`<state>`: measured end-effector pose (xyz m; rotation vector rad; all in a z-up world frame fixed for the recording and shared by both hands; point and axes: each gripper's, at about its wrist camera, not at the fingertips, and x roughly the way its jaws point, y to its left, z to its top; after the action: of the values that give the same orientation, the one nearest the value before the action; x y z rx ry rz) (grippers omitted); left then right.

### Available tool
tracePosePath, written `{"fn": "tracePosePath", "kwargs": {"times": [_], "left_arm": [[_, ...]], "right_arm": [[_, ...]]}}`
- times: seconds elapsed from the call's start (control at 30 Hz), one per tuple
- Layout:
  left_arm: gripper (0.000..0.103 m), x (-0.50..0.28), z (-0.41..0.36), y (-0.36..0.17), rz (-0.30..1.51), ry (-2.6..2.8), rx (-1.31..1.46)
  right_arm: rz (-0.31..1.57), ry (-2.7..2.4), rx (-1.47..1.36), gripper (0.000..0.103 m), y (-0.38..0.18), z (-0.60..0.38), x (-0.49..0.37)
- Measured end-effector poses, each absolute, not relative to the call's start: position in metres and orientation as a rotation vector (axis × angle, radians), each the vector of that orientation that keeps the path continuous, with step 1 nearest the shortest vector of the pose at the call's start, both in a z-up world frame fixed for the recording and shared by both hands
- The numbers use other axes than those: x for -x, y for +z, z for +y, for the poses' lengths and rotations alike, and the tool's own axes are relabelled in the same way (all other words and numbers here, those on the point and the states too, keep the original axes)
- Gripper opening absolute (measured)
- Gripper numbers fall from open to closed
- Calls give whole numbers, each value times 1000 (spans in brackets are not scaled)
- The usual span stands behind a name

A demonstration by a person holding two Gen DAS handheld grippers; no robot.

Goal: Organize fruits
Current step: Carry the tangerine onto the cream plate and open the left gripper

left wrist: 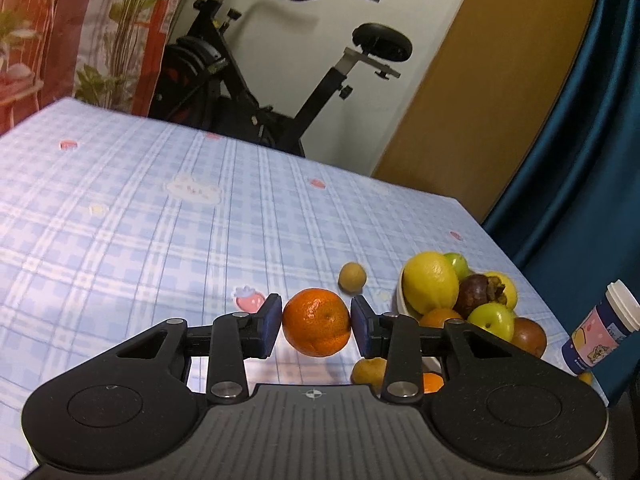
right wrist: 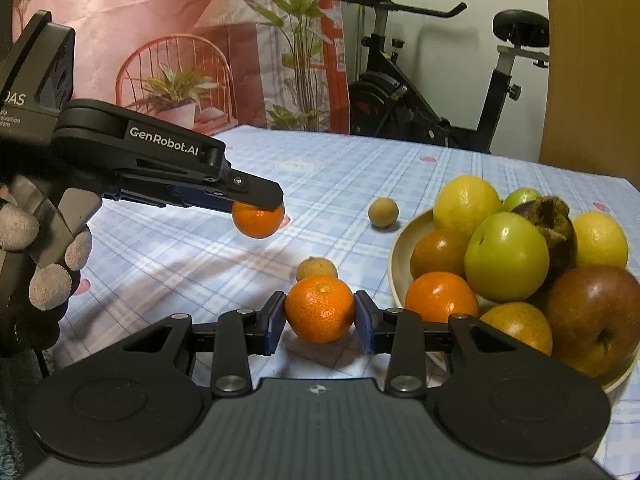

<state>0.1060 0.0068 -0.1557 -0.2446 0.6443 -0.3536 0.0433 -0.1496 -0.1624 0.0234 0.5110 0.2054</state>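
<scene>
- Left gripper point(left wrist: 316, 322) clamps a dimpled round mandarin point(left wrist: 316, 322), lifted clear of the checked tablecloth point(left wrist: 140, 220)
- Right gripper point(right wrist: 320, 316) pinches a second glossy orange point(right wrist: 320, 308), beside the smooth cream bowl point(right wrist: 398, 256) heaped with fruit

Both grippers point(left wrist: 316, 326) point(right wrist: 320, 316) clamped, tilted down

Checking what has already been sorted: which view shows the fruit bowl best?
The right wrist view: the bowl sits close, its cream rim and most of its piled fruit visible. In the left wrist view the bowl is smaller and lower right, with only a sliver of rim showing, the rest behind the fruit and that gripper's own linkage.
</scene>
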Motion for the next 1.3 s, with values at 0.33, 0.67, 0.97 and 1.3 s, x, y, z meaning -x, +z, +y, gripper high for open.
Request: {"fn": "tracePosePath", "kwargs": {"times": [0.33,0.67,0.97,1.3], "left_arm": [[40,-104,-20,-123,600,-399,196],[40,-117,-96,-115,609,-558,91],[40,-136,-139,-133,653,-603,25],[40,-143,-138,-137,680,-557,41]], "right_arm": [[320,136,-11,39,-134,-167,-22],[211,-88,-122,39,-129,-237,-17],[249,-141,-249,39,-139,-280,-19],[281,-114,-283,39,-142,-285,-23]]}}
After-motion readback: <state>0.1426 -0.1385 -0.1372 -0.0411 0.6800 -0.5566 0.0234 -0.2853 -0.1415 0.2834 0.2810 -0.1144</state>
